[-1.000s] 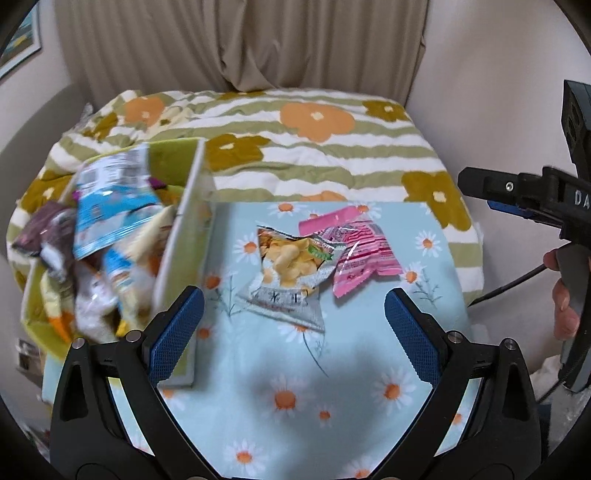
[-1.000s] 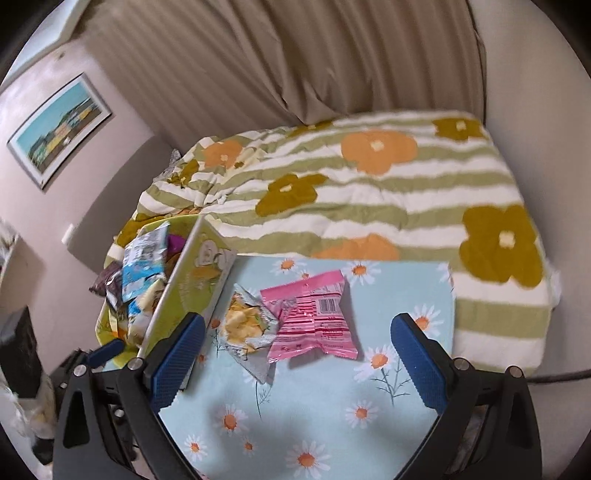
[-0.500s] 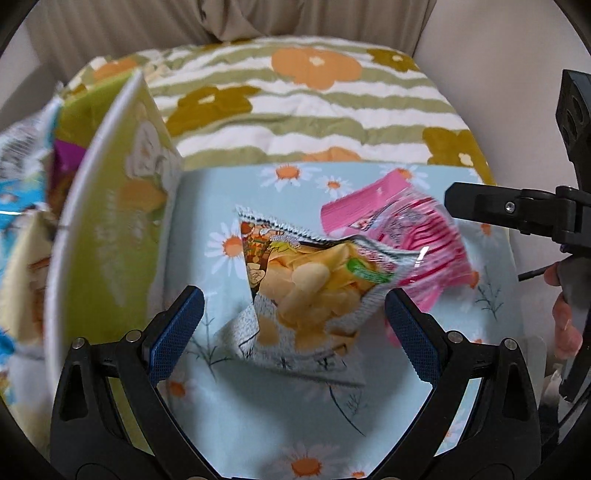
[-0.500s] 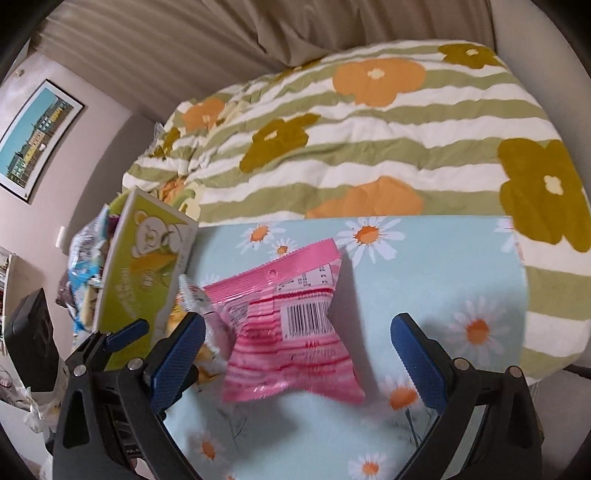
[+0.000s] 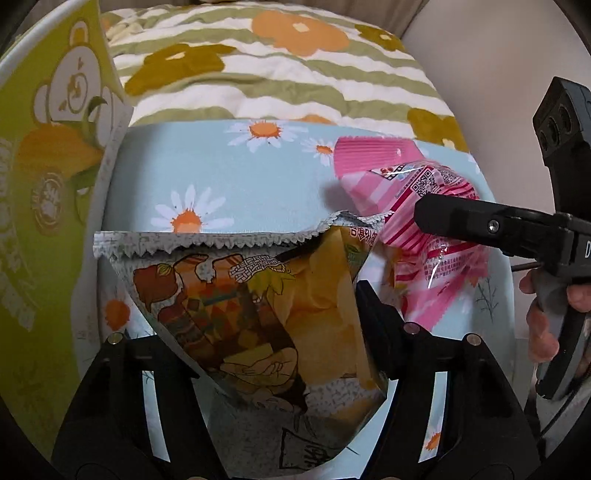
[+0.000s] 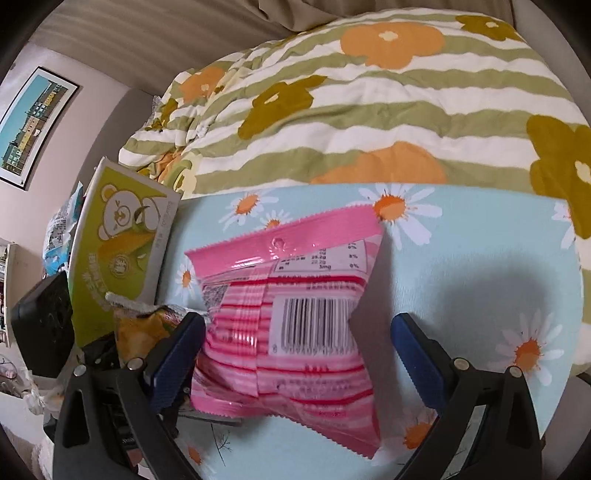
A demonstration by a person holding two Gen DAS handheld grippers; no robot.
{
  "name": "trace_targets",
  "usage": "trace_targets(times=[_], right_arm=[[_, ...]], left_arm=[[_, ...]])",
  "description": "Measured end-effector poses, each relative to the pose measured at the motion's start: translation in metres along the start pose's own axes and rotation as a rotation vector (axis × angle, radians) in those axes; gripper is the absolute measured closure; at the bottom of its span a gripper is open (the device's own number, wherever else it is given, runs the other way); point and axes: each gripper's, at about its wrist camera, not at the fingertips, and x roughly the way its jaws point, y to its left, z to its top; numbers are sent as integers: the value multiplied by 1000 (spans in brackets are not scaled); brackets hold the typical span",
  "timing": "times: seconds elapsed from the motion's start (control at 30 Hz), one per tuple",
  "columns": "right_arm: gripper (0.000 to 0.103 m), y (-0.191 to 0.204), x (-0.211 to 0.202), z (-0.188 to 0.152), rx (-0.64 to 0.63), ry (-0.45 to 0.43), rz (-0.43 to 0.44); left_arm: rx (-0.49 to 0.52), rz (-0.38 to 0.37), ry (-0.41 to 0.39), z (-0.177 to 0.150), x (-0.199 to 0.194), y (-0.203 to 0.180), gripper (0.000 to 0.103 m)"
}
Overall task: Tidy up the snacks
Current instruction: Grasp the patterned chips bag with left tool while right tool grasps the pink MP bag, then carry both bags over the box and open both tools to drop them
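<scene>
The left gripper [image 5: 266, 321] sits low over the yellow chip bag [image 5: 280, 314], its fingers closed in against the bag's sides — the left one is hidden behind the packet, so the grip looks closed on it, with the packet filling the gap between them. The right gripper [image 6: 299, 354] is spread around the pink snack pack [image 6: 295, 325]: its left pad touches the pack's edge while the right pad stands apart from it, so the jaws are still wide and nothing is pinched.

Both packets lie on the daisy-print cloth [image 6: 480, 266], the pink one just right of the chip bag, their edges overlapping. Left of the chip bag, touching the cloth's edge, stands the green bear box [image 5: 48, 192], tilted; more wrappers [image 6: 61, 229] show behind it in the right wrist view.

Beyond the cloth spreads the striped flower quilt [image 6: 369, 110] — and farther still the beige curtain [image 6: 166, 33] and a framed picture [image 6: 33, 118] on the wall.
</scene>
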Motion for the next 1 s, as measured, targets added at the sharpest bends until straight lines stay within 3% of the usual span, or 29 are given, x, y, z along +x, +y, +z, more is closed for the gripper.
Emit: trace_targets(times=[0.2,0.27,0.33,0.5,1.0], right_arm=[[5,3,2,4,-46,13,-25],[10,5,4,5,-58,18,-29],[28,7,5,6,-65,22,-10],[37,12,5,3,-71,18,10],[38,56,-67,-28,-130,-130,-10]], left_arm=[[-42,12,12,-5,-9,12,50],[-64,17,11,-8,-14,18,52],[-76,15,10,-11,-17,21,53],[-75,23,-8,-18,-30,18,54],[-65,27,-167,-45,-121,-7,55]])
